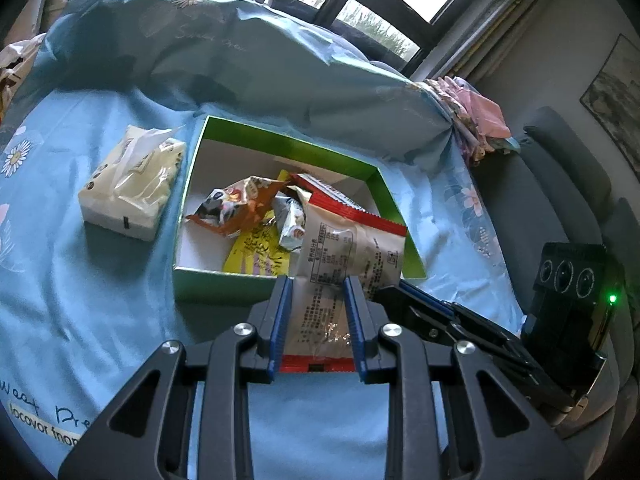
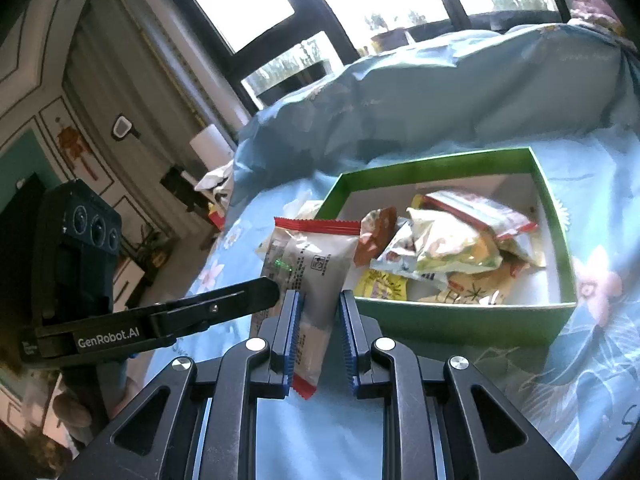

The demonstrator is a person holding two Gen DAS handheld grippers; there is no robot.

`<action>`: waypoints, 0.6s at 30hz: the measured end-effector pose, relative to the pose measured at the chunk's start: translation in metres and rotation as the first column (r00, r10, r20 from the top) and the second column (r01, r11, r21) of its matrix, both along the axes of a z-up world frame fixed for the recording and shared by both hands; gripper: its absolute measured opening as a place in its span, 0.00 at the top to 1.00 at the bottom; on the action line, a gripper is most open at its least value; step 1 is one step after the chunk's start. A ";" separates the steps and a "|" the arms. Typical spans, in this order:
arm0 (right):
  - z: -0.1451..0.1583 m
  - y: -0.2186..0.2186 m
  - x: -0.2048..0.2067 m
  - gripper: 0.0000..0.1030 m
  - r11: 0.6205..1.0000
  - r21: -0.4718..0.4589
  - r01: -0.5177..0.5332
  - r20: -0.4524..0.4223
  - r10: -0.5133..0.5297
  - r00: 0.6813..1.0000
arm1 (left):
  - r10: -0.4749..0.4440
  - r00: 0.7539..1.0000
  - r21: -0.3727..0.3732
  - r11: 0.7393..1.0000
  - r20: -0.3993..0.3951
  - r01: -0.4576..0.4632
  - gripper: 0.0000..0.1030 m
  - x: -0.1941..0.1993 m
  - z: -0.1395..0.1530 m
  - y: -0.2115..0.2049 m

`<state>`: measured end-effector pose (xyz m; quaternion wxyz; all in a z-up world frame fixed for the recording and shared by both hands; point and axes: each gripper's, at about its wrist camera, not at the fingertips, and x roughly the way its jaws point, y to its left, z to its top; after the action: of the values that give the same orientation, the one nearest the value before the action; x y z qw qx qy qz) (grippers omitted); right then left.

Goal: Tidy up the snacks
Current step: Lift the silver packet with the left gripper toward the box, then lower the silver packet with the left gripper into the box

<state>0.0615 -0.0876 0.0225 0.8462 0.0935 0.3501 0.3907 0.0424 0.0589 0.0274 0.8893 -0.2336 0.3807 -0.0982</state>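
Your left gripper (image 1: 317,286) clamps its ribbed blue pads on a crinkly white snack packet (image 1: 344,256) with red serrated ends, tilted over the near wall of the green cardboard box (image 1: 224,286). Your right gripper (image 2: 319,300) stands parted around the same packet (image 2: 312,268). Glossy foil snack bags (image 2: 448,248) fill the box.

box (image 1: 192,184) open-topped, snack pile (image 1: 280,216) crowds right; tissue pack (image 1: 132,184) flanks left.

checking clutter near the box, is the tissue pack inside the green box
No, the tissue pack lies on the blue cloth beside the green box, outside its wall.
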 end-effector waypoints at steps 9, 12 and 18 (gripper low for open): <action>0.004 -0.008 0.007 0.79 1.000 0.011 0.012 0.013 -0.013 1.000 | -0.003 1.000 0.006 1.000 0.012 0.003 0.74 0.013 0.006 -0.007; 0.007 -0.010 0.010 0.79 1.000 0.013 0.015 0.019 -0.015 1.000 | -0.003 1.000 0.007 1.000 0.019 0.002 0.74 0.019 0.009 -0.009; 0.015 -0.015 0.016 0.79 0.999 0.016 0.031 0.041 -0.031 0.999 | -0.012 0.999 0.021 1.000 0.045 0.011 0.73 0.033 0.019 -0.013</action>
<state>0.0780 -0.1030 0.0377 0.8584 0.0973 0.3281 0.3821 0.0759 0.0461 0.0459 0.8995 -0.2198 0.3629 -0.1044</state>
